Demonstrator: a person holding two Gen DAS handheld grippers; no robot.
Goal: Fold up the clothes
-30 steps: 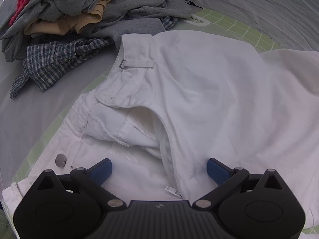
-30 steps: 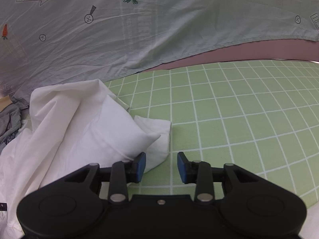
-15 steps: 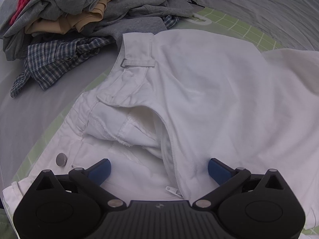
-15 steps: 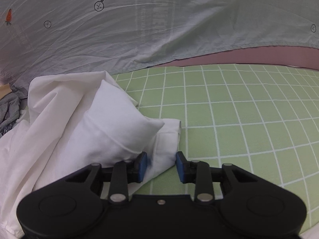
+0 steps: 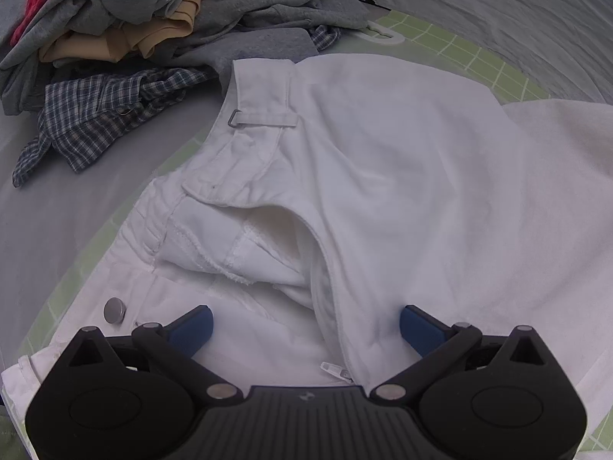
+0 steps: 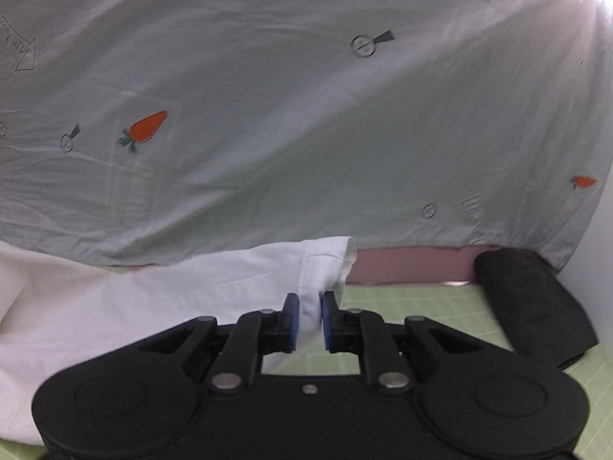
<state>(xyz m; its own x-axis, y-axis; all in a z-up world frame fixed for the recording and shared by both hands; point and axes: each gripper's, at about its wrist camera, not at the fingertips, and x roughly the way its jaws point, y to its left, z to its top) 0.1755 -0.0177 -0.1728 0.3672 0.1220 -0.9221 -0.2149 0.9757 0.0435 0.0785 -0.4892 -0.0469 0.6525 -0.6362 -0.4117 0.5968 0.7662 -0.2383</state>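
One white trousers, two claws, one pinching

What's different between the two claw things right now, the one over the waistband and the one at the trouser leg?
The left gripper is open wide; the right gripper is shut on the white trousers. The left holds nothing and hangs over the open waistband and fly, while the right pinches the leg's hem end. Both are black with blue pads.
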